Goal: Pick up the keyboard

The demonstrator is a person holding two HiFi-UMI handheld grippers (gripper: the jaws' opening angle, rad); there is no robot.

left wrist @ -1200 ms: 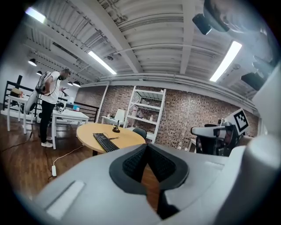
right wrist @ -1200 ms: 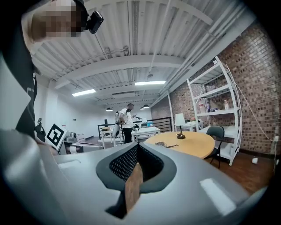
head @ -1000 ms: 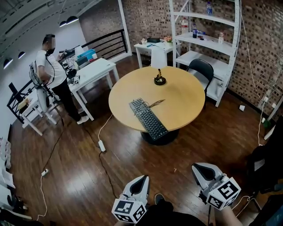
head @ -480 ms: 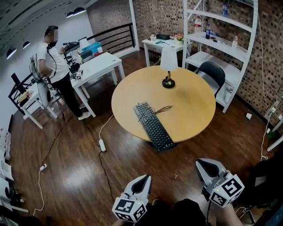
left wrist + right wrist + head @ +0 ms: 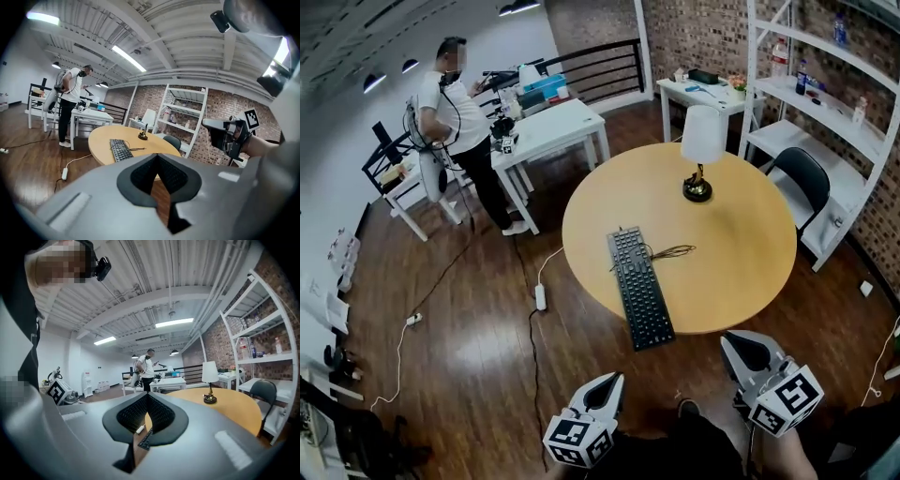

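You're closer than 1 s ago: the round table [image 5: 741,244] now sits lower in the head view, its near edge just ahead of both claws. The keyboard [image 5: 639,286] lies on it, with its near end overhanging that edge. Left claw [image 5: 611,379] and right claw [image 5: 737,339] have jaws pressed together, nothing held.
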